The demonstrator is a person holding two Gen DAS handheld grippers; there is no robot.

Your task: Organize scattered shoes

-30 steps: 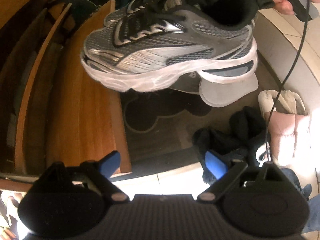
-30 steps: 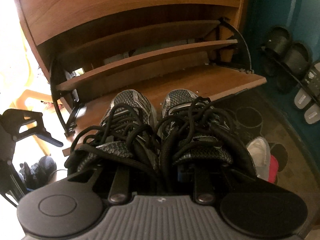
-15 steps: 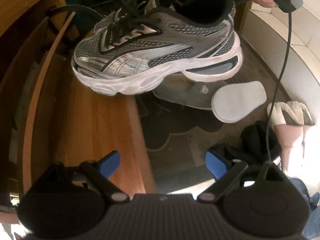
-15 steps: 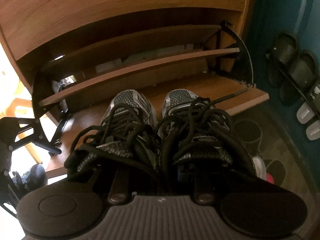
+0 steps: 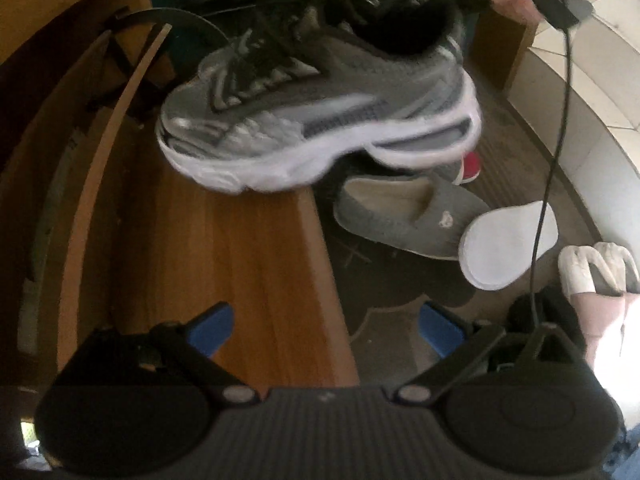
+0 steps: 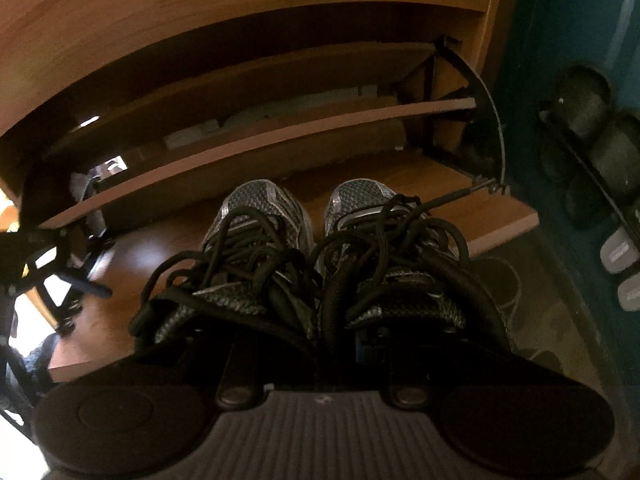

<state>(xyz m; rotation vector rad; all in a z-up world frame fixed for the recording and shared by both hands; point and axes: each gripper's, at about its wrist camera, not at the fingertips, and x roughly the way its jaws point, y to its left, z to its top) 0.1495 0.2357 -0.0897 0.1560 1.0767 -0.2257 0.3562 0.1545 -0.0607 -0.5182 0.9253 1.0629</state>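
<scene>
Grey-silver sneakers, black laces; grey slipper.

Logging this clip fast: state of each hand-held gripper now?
Left hand-held gripper: open, nothing between its fingers.
Right hand-held gripper: closed on the pair of grey sneakers.

Dim, motion-blurred, fisheye-warped edges, right-side glare

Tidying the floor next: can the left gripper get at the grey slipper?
Probably yes: the left gripper is open and empty, and the grey slipper lies uncovered ahead, beside the wooden shelf.
</scene>
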